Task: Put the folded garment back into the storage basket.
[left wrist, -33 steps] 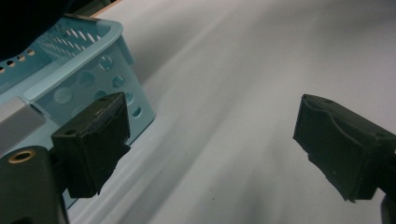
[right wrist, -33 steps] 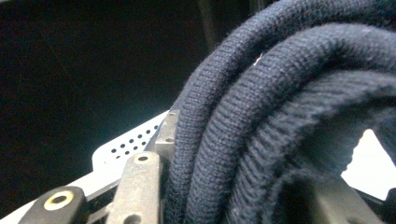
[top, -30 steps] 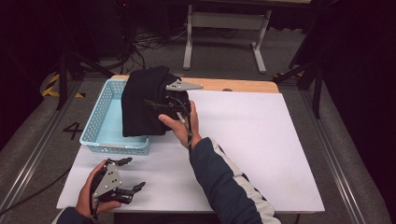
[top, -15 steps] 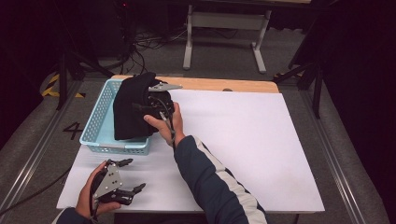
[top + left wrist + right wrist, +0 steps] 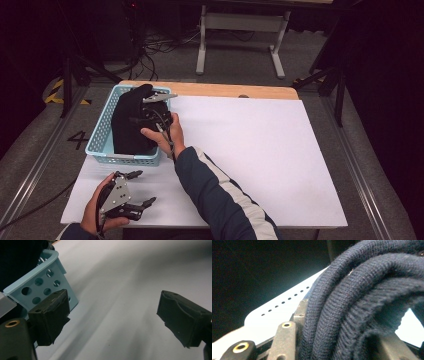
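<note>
Since the earlier frame, the right gripper [image 5: 150,117] moved left and down with the dark knitted cloth [image 5: 127,122], which now hangs into the light blue perforated plastic basket [image 5: 100,135] at the far left of the white surface [image 5: 260,150]. Its jaws clamp the thick ribbed folds. Near left, the left gripper [image 5: 140,188] rests open.

The white desk [image 5: 250,150] lies bare across its middle and right, open to passage. At its left rear the blue basket [image 5: 102,137] blocks the way, filled by a dark folded garment [image 5: 127,125] with the right claw [image 5: 150,117] against it.
</note>
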`<state>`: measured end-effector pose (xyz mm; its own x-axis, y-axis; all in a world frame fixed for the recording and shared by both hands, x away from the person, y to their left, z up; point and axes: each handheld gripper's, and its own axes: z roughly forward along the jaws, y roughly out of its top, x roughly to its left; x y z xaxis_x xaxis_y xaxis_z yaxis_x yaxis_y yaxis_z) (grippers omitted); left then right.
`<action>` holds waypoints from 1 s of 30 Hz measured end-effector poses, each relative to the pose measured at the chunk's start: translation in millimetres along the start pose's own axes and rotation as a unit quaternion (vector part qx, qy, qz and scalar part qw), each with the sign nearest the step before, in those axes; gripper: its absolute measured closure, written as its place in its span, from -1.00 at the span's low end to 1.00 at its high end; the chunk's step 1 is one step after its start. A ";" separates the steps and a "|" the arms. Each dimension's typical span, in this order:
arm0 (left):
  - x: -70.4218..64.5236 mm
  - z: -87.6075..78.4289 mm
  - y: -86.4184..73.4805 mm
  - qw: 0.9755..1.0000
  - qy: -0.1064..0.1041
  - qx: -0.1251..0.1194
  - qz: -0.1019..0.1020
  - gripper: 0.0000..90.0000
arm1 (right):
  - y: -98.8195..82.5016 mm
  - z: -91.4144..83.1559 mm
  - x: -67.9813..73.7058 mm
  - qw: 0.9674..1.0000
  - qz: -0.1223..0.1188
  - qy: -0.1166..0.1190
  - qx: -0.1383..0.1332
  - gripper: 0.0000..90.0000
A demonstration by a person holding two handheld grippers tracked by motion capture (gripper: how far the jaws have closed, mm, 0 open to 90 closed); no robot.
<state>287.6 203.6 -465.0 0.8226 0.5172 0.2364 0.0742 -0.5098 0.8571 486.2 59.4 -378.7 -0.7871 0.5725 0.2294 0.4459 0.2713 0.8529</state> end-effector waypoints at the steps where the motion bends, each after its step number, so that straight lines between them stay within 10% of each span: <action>1: 0.0 0.0 0.0 1.000 0.000 0.000 0.000 -0.74 | 0.0 0.0 0.0 1.000 0.000 0.000 0.000 0.29; 16: -0.8 1.5 0.3 1.000 0.001 0.004 0.001 -0.74 | -9.0 4.5 -9.3 0.998 0.006 -0.016 0.054 -0.10; 20: -0.3 1.0 0.5 1.000 0.003 0.003 0.003 -0.74 | -9.9 -0.7 -2.3 0.996 -0.041 -0.029 0.072 -0.18; 30: -0.7 1.6 0.9 1.000 0.005 0.005 0.002 -0.74 | -14.7 -15.2 -5.7 0.996 -0.056 -0.030 0.068 -0.19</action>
<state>288.0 201.7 -465.2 0.8178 0.5208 0.2447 0.0756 -0.5188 0.8515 477.6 40.4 -385.4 -0.8104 0.5765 0.1046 0.4136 0.4363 0.7991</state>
